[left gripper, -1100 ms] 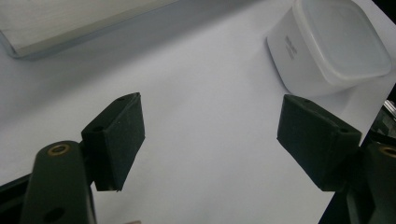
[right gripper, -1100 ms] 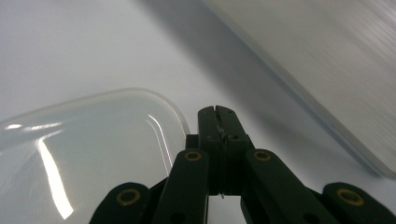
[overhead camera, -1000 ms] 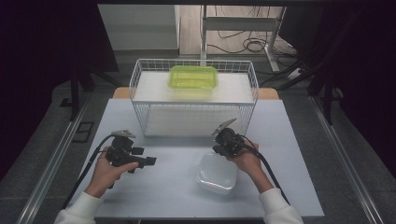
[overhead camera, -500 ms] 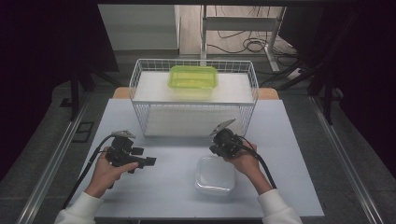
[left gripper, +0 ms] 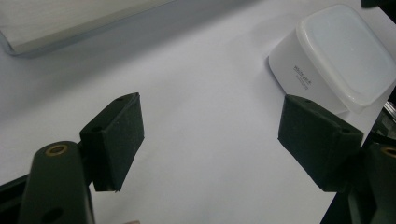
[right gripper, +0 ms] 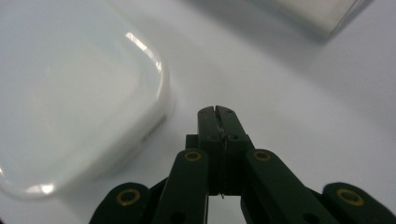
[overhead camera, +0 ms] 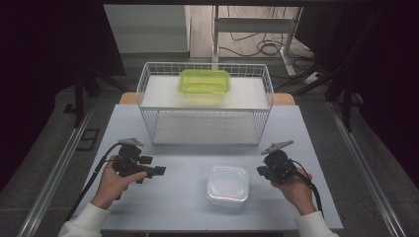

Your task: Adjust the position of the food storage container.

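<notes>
A: Far left of the table (overhead camera: 188, 207), what did you log?

B: Left gripper (overhead camera: 157, 171) held low over the bare surface, jaws standing wide apart, nothing between them. In the left gripper view the pads (left gripper: 116, 140) framed plain tabletop.

A: And the middle?

B: White lidded container (overhead camera: 227, 184) sat upright on the table near the front edge, between the two grippers, touching neither. Behind it stood the wire basket (overhead camera: 205, 106) with a green container (overhead camera: 204, 83) on its upper shelf.

A: The right side?

B: Right gripper (overhead camera: 261, 171) was just beside the white container's right edge, apart from it. Jaws pressed together, empty; the right gripper view showed the tips meeting over the table with the container off to their left.
</notes>
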Action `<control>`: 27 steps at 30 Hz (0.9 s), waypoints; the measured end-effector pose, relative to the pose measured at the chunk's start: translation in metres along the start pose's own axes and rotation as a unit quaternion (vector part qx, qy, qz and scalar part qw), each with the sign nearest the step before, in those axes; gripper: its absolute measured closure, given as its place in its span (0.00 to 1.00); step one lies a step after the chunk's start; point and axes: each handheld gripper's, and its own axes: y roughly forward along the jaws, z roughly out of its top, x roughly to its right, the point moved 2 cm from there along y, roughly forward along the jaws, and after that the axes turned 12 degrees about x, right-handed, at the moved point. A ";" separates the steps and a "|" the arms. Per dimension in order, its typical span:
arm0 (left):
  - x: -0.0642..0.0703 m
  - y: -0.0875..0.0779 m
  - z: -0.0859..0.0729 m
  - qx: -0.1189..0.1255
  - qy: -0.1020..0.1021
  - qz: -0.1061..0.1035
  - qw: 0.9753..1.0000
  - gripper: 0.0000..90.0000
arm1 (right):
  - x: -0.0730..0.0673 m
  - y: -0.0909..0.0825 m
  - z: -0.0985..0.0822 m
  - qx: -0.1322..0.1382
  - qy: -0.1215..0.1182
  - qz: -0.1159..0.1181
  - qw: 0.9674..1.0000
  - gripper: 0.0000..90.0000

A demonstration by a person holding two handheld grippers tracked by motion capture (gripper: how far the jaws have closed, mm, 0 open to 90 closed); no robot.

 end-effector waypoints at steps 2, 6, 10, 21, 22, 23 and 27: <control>0.000 0.001 0.000 -0.002 0.000 -0.001 1.000 0.24 | -0.001 0.003 -0.012 -0.014 0.012 0.010 1.000 0.99; 0.000 0.002 -0.001 -0.005 0.002 0.000 1.000 0.24 | -0.010 0.012 -0.019 -0.037 0.010 0.024 0.999 0.99; 0.001 0.001 -0.001 -0.005 0.003 0.000 1.000 0.24 | -0.019 0.018 -0.018 -0.051 0.001 0.037 0.998 0.99; 0.001 0.004 -0.003 -0.012 0.003 -0.002 1.000 0.23 | -0.037 0.026 -0.009 -0.067 -0.012 0.041 0.997 0.99; 0.001 0.004 -0.003 -0.012 0.003 -0.003 1.000 0.23 | -0.037 0.026 -0.009 -0.067 -0.012 0.041 0.997 0.99; 0.001 0.004 -0.003 -0.012 0.003 -0.002 1.000 0.23 | -0.039 0.028 -0.008 -0.066 -0.013 0.042 0.997 0.99; 0.001 0.006 -0.004 -0.015 0.004 -0.002 1.000 0.23 | -0.052 0.037 -0.001 -0.063 -0.026 0.048 0.997 0.99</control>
